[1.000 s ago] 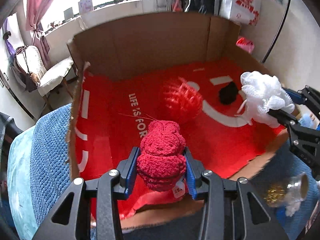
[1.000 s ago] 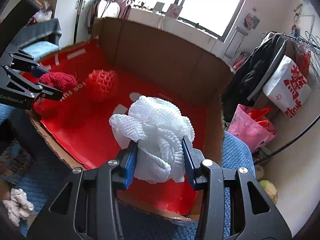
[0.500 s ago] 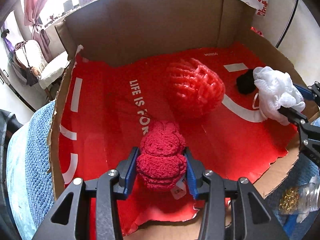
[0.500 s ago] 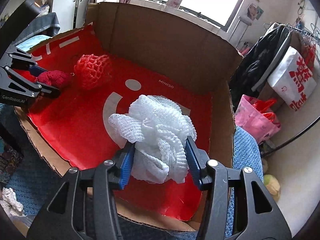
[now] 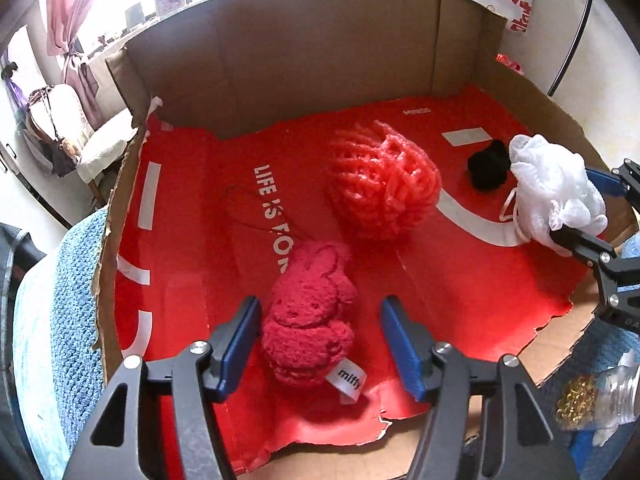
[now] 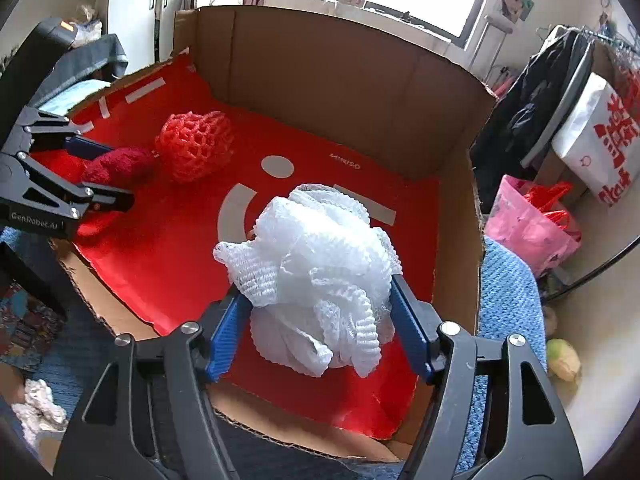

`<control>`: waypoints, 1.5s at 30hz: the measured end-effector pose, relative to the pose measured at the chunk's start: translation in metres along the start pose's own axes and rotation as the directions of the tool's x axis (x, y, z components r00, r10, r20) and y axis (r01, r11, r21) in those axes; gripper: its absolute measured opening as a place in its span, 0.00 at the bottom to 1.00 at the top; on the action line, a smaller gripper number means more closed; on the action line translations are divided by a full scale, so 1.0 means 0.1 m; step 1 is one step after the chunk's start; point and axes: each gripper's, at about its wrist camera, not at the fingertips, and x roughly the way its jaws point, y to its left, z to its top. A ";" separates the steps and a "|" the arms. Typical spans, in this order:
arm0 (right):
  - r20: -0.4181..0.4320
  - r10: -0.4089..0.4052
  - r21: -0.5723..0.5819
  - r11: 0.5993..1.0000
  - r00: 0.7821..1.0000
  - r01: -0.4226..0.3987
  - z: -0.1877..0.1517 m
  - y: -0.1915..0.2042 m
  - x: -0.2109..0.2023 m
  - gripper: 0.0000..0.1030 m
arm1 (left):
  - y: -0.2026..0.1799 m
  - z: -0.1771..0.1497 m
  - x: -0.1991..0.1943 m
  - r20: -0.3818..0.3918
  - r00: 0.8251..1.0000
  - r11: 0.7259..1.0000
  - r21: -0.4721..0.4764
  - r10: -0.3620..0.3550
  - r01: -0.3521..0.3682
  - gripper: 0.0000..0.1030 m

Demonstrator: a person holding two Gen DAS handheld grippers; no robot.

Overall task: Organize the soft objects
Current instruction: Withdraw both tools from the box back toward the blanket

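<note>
Jaws of our left gripper and right gripper have just spread, freeing red plush rabbit and white mesh pouf in the cardboard box, lower frame: 2 items delivered.

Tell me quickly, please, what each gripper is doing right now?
Left gripper: jaws just opened, clear of the red plush bunny lying between them.
Right gripper: jaws opening, white mesh sponge between them, grip uncertain.

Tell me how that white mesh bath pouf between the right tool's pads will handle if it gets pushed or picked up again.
The white mesh pouf looks like loose gathered netting, so it is probably very light and squashes rather than resists. Its ruffles bulge past the right tool, whose jaws have just been opening, so it likely springs back. Its loops may snag on the pads.
</note>
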 end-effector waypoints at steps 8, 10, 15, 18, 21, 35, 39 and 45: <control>0.000 0.048 0.039 0.998 0.999 -0.048 -0.01 -0.06 -0.08 0.69 | -0.04 -0.06 -0.18 0.037 0.999 1.000 0.001 0.003 -0.003 0.73; 0.002 0.057 0.042 0.997 0.998 -0.057 -0.02 -0.06 -0.12 0.70 | -0.05 -0.07 -0.24 0.047 0.999 1.000 -0.002 -0.001 0.001 0.74; -0.007 0.082 0.052 0.995 0.997 -0.082 -0.03 -0.05 -0.16 0.72 | -0.04 -0.13 -0.49 0.090 0.996 1.000 -0.021 -0.001 0.003 0.80; -0.003 0.105 0.069 0.992 0.995 -0.104 -0.04 -0.06 -0.23 0.72 | -0.05 -0.19 -0.65 0.122 0.993 1.000 -0.029 -0.003 0.007 0.84; 0.011 0.109 0.082 0.991 0.994 -0.109 -0.04 -0.08 -0.32 0.73 | -0.06 -0.24 -0.84 0.158 0.987 0.999 -0.038 -0.011 0.018 0.88; 0.177 0.099 0.159 0.979 0.979 -0.128 -0.07 -0.14 -1.20 0.81 | -0.14 -0.56 -1.65 0.342 0.939 0.996 -0.074 -0.023 0.051 0.98; 0.264 0.096 0.169 0.975 0.960 -0.144 -0.17 -0.10 -1.59 0.88 | -0.19 -0.71 -1.94 0.408 0.913 0.995 -0.085 -0.016 0.055 0.99; 0.367 0.066 0.169 0.976 0.928 -0.137 -0.36 0.05 -2.16 0.94 | -0.31 -0.95 -2.31 0.492 0.871 0.994 -0.092 -0.005 0.058 1.00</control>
